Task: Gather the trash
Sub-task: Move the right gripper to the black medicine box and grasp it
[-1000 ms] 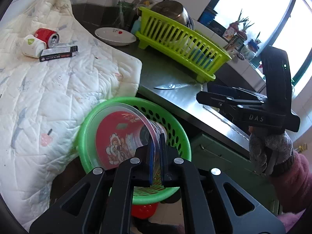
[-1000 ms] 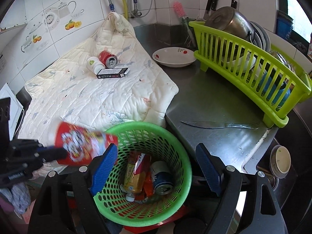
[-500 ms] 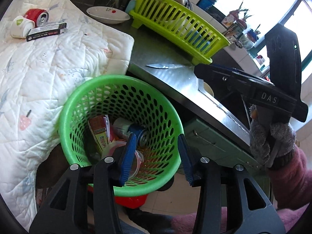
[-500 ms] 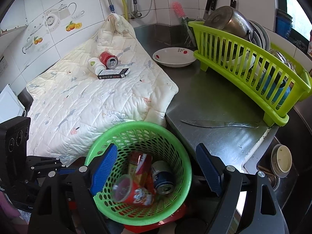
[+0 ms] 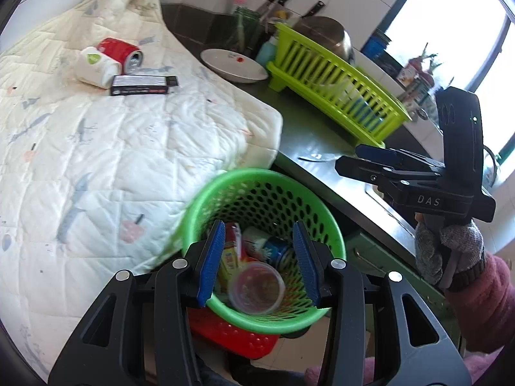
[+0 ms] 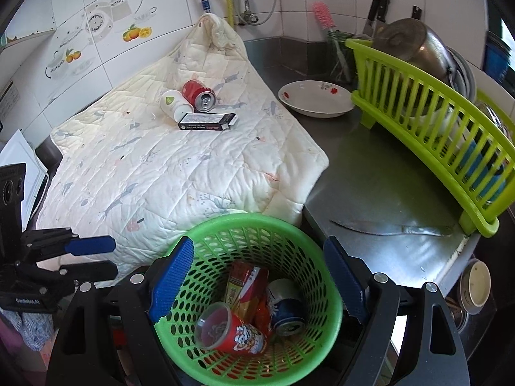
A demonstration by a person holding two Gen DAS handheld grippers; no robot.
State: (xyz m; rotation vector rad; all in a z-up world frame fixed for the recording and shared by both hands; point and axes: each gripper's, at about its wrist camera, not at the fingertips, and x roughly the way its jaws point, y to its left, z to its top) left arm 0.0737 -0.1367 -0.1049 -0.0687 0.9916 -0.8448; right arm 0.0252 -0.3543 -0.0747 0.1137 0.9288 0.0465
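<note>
**Red cup lies in the basket, both tools empty**

The left tool and the right tool both hang over the green basket, jaws spread wide, holding nothing. In the basket, the red cup lies on its side beside a blue can. On the quilt, a red can, white cup and black box lie close together.
</note>
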